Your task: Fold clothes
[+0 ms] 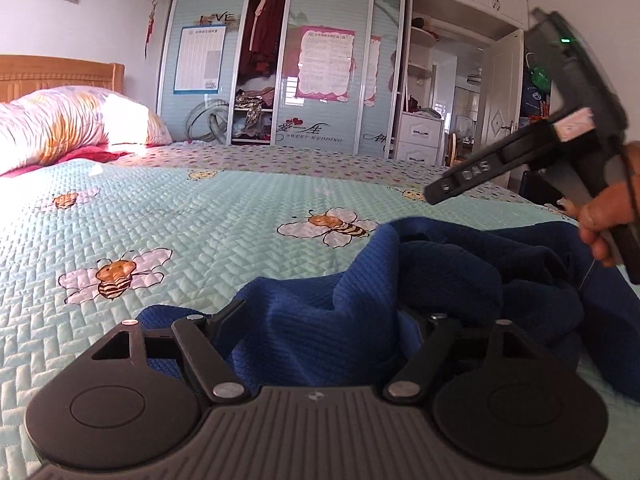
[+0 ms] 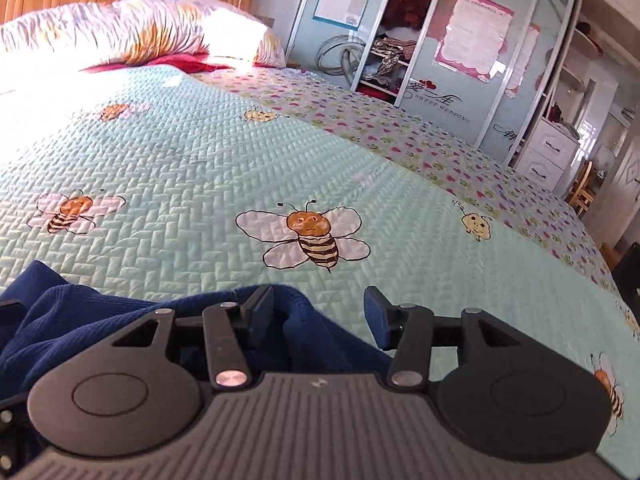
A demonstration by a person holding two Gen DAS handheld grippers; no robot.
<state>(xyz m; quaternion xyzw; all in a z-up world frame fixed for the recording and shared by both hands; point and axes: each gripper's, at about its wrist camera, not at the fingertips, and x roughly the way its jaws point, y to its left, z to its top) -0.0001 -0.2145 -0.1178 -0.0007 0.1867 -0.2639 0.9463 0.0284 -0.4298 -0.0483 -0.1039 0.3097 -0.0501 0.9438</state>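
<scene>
A crumpled dark blue knit garment (image 1: pixel 440 272) lies on the mint quilted bedspread (image 1: pixel 200 220) with bee prints. My left gripper (image 1: pixel 322 316) is low over its near edge, jaws wide apart, and a fold of the cloth bunches between the fingers without being pinched. In the right wrist view the garment (image 2: pixel 80 320) fills the lower left. My right gripper (image 2: pixel 318 312) stands open over its edge, with cloth against the left finger (image 2: pixel 260 312) and bare bedspread by the right one. A hand (image 1: pixel 600 224) holds the right gripper above the garment's far right side, where one of its fingers (image 1: pixel 472 176) shows.
A flowered pillow (image 1: pixel 72 124) and red cloth lie at the wooden headboard (image 1: pixel 60 76) on the left. Beyond the bed stand a sliding-door wardrobe (image 1: pixel 320 60) and white drawers (image 1: pixel 420 136). The bed's right edge (image 2: pixel 608 264) drops off near a doorway.
</scene>
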